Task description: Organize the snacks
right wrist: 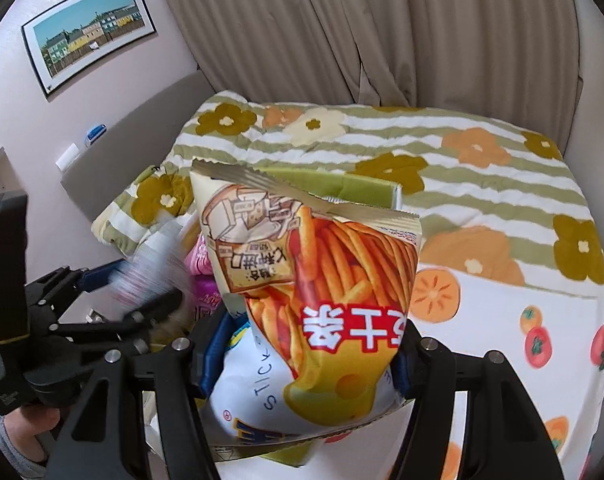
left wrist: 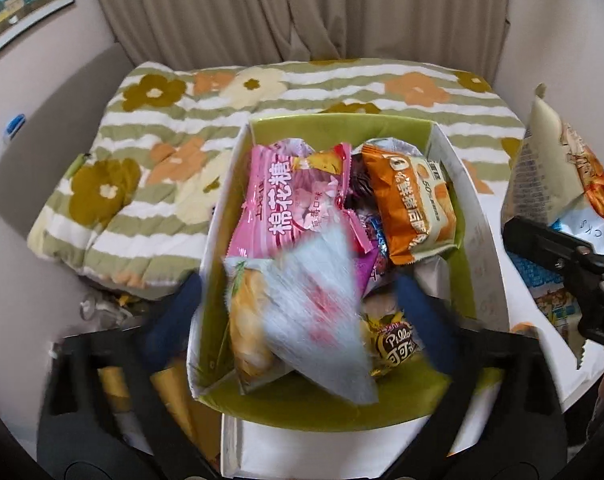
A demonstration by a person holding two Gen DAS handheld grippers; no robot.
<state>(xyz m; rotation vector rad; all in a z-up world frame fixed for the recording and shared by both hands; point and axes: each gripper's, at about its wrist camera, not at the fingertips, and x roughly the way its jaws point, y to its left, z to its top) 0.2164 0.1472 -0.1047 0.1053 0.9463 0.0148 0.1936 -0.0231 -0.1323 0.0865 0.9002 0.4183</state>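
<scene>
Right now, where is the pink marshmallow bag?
In the left wrist view, the pink marshmallow bag lies inside the green-lined box, at its far left, beside the orange snack pack and partly under a blurred silvery packet.

A striped quilt with flowers [left wrist: 190, 120] lay on the bed. Behind it hung beige curtains [left wrist: 302, 8]. A framed picture of coloured houses [right wrist: 88, 32] was on the pale wall, left of the curtains.

We saw a bed [right wrist: 482, 320] under a white persimmon-print sheet. On it lay a folded green-striped flowered quilt [left wrist: 150, 184] and, just beside that, a green-lined box [left wrist: 458, 280] heaped with snack packets.
</scene>
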